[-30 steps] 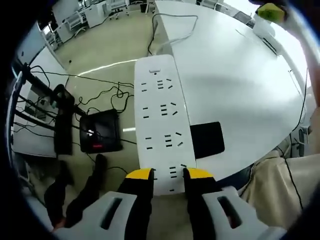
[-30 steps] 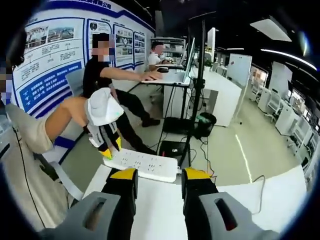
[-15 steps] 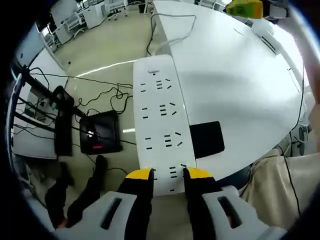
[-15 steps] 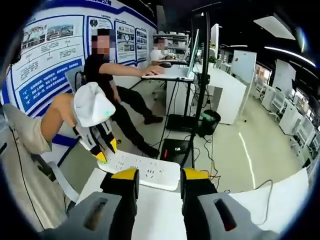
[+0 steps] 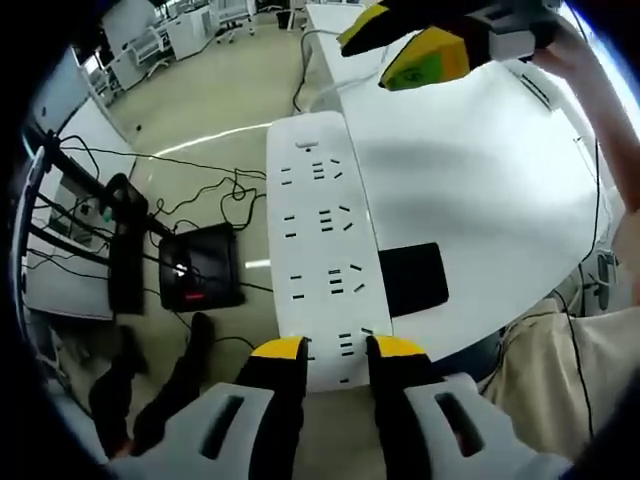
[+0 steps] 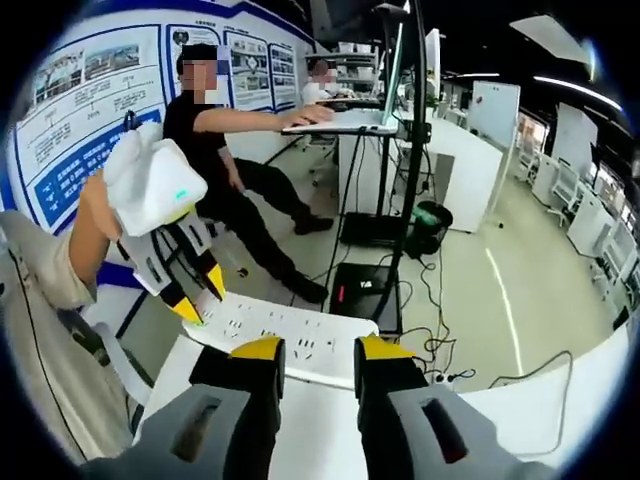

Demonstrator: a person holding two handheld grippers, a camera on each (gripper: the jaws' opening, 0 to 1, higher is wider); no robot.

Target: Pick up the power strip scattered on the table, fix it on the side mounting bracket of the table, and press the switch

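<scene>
The big white bench [image 5: 480,170] is the largest thing here. All else is told from it. Past its edge, down on the shiny floor [image 5: 200,90], sit a black box [image 5: 200,265] and loose black cables [image 5: 215,185].

The long white plastic power strip [image 5: 325,255] lies along the bench edge, half over the floor. That looks right for the job, since the side bracket should be at this edge, but I cannot see the bracket.

The left tongs [image 5: 335,350] have their yellow tips closed on the near end of the power strip, one on each long side. They hold it so it does not drop or slide.

The right tongs [image 6: 315,350] are over the other end of the strip, a little above the bench. The jaws stand a small way apart with nothing between them. I think they are coming to press the switch, which should sit at that far end.

A white cord [image 5: 340,60] lies on the bench beyond the strip.
</scene>
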